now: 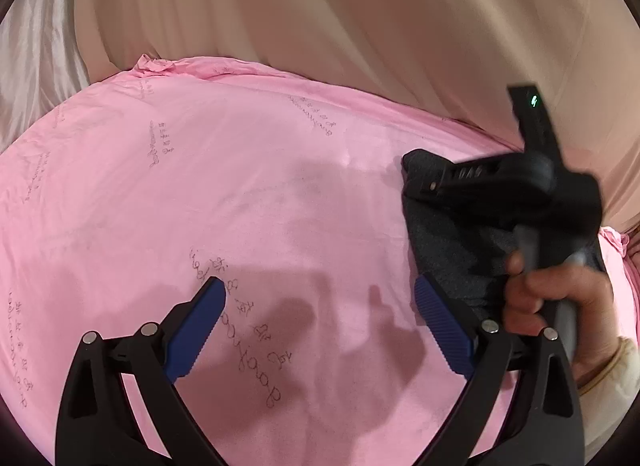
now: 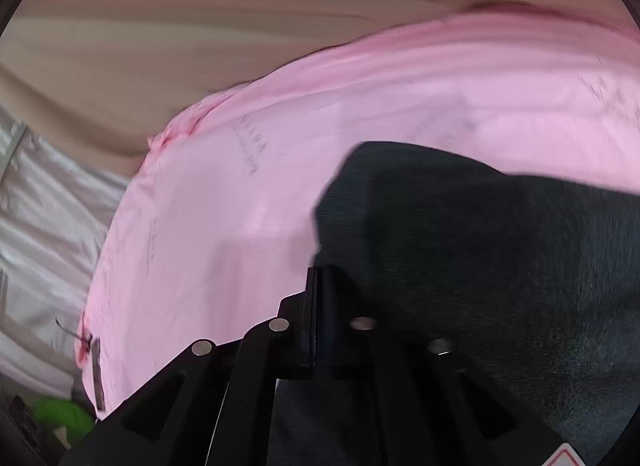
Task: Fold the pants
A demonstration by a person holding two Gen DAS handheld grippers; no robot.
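Where the left wrist view looks along its own fingers, the left gripper [image 1: 320, 318] hovers over a pink sheet [image 1: 240, 193] printed with dark script, its two blue-padded fingers [image 1: 198, 326] spread wide apart with nothing between them. At the right of this view lie the dark grey pants [image 1: 448, 254], bunched on the sheet's right side. The right gripper [image 1: 416, 169] reaches across the garment from the right, its black tip at the fabric's upper edge; the person's right hand [image 1: 560, 302] grips the handle, and a small green light shows on the device above. From this angle, whether that tip pinches the cloth cannot be told. Beige draped fabric [image 1: 360, 17] fills the background, with pale silvery cloth [image 1: 36, 65] at upper left.

In the right wrist view, which is motion-blurred, the right gripper [image 2: 320, 298] has its fingers drawn together, clamped on an edge of the pants [image 2: 480, 250]; the dark cloth rises in a fold just beyond the fingertips and spreads to the right, covering the right finger. The pink sheet [image 2: 200, 246] lies beneath and to the left. Silvery cloth [image 2: 44, 225] and a green object [image 2: 60, 418], too blurred to identify, sit at lower left.
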